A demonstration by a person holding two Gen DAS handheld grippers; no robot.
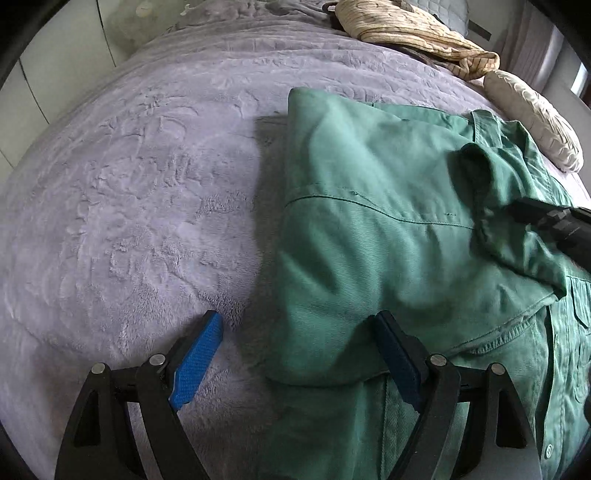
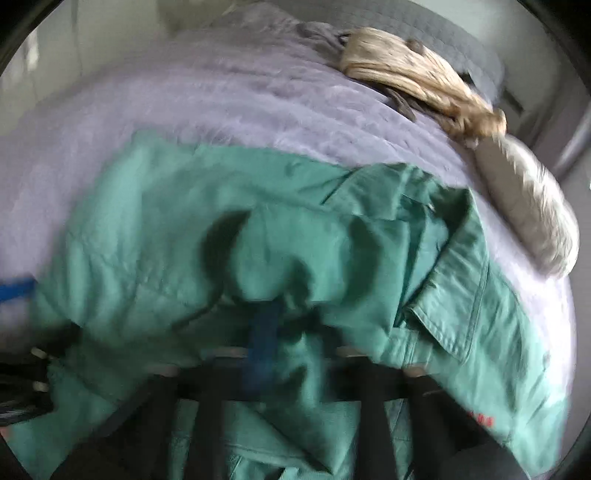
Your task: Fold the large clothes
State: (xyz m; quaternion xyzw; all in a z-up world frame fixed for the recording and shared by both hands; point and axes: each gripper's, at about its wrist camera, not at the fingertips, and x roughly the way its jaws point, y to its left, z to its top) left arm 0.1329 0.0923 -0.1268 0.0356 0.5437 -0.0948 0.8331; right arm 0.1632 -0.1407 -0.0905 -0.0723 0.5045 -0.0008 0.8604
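Left wrist view: the left gripper (image 1: 297,354) hovers low over the lilac plush bed cover (image 1: 147,192) with its blue-padded jaws spread wide and holding nothing.
Garment: the large green cotton shirt with stitched seams and a flapped pocket (image 1: 388,229) lies on the bed, one side panel already turned over onto the body, so the fold looks partly made.
Garment against left jaws: the folded left edge of the shirt runs up between the two fingers; the right finger (image 1: 399,362) sits over the cloth, the left finger (image 1: 197,360) over bare cover just beside it.
Right gripper: seen from the left wrist as a dark body (image 1: 554,229) at the far edge, with a raised flap of green cloth at its tip.
Right wrist view: badly blurred; the right gripper (image 2: 264,332) shows a blue pad with shirt fabric bunched around it, so the jaws appear closed on a pinch of cloth.
Doing the step well: carry the lifted flap across in one level sweep, keep the edge taut, and lay it parallel to the folded side.
Left gripper's part: it could press the near edge so the pile does not slide.
Risk: soft twill may drag the layer beneath.
Background: a cream striped cloth (image 1: 406,29) and a pale ribbed pillow (image 1: 535,118) lie well apart.
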